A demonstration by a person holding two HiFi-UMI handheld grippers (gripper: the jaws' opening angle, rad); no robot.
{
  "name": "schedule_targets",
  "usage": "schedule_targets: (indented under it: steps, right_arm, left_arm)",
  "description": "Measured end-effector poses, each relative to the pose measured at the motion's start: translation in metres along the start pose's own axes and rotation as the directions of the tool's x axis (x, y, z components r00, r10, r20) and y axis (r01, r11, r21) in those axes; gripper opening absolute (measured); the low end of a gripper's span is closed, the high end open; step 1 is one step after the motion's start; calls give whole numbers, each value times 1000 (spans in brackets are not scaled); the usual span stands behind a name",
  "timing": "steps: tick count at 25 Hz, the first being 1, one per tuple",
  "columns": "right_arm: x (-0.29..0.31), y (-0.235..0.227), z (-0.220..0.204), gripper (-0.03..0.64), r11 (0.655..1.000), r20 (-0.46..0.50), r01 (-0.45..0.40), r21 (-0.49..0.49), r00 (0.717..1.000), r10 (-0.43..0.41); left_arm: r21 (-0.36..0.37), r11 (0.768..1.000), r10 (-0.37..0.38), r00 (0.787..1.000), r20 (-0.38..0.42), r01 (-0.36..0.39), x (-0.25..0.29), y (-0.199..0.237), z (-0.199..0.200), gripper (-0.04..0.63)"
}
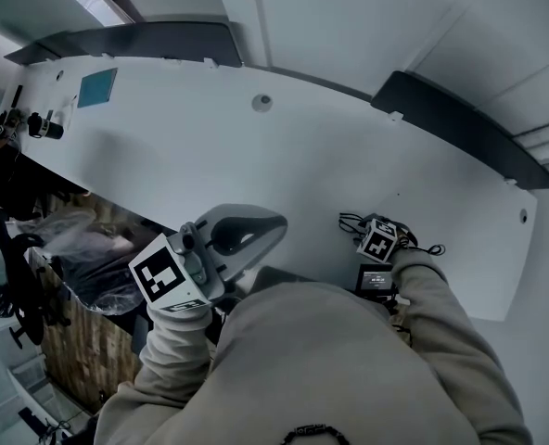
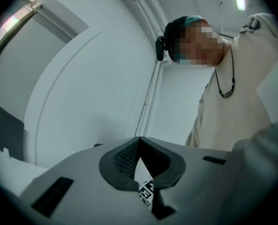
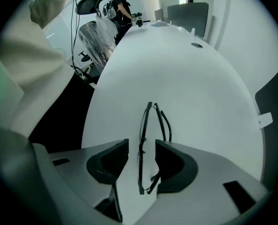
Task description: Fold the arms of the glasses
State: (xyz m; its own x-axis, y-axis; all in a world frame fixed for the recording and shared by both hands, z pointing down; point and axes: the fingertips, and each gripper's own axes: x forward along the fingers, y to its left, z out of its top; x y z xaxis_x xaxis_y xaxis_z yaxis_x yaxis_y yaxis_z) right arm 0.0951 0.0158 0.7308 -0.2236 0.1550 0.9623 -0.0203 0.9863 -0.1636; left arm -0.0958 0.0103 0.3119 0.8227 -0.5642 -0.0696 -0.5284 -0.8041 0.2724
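Observation:
A pair of thin black-framed glasses (image 3: 142, 139) lies on the white table (image 3: 186, 78), its arms lying close along the frame. My right gripper (image 3: 141, 146) points steeply down over them. Its jaws stand open on either side of the frame and neither pad touches it. In the head view the right gripper (image 1: 372, 235) is at the table's near edge, with bits of the glasses (image 1: 351, 221) showing beside its marker cube. My left gripper (image 1: 256, 228) is held up in front of my chest, off the table. Its jaws (image 2: 139, 142) are shut on nothing.
The long curved table (image 1: 256, 156) carries a teal sheet (image 1: 97, 87), a round grommet (image 1: 261, 102) and a black device (image 1: 44, 126) at its far left end. Dark partition panels (image 1: 460, 123) line the back edge. A plastic-covered chair (image 1: 80, 248) stands left of me.

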Motion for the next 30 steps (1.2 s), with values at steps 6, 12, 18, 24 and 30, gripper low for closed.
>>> schedule_targets:
  steps: [6, 12, 18, 24, 30]
  right_arm:
    - [-17, -7, 4, 164, 999, 31, 43, 23, 999, -43]
    - [-105, -44, 42, 22, 929, 414, 68, 364, 881, -227]
    - [-241, -75, 53, 21, 777, 754, -177, 604, 444, -485]
    - [-330, -63, 43, 20, 774, 804, -217, 595, 181, -567]
    - [-346, -55, 32, 20, 763, 783, -178, 622, 156, -602]
  left_arm:
    - [4, 1000, -15, 1000, -3, 15, 7, -1, -1, 5]
    - [11, 998, 55, 997, -57, -54, 26, 21, -13, 5]
    - [40, 998, 48, 994, -97, -44, 60, 31, -19, 5]
    - [-13, 995, 95, 991, -99, -97, 87, 45, -30, 5]
    - [-41, 997, 60, 994, -88, -64, 106, 46, -28, 5]
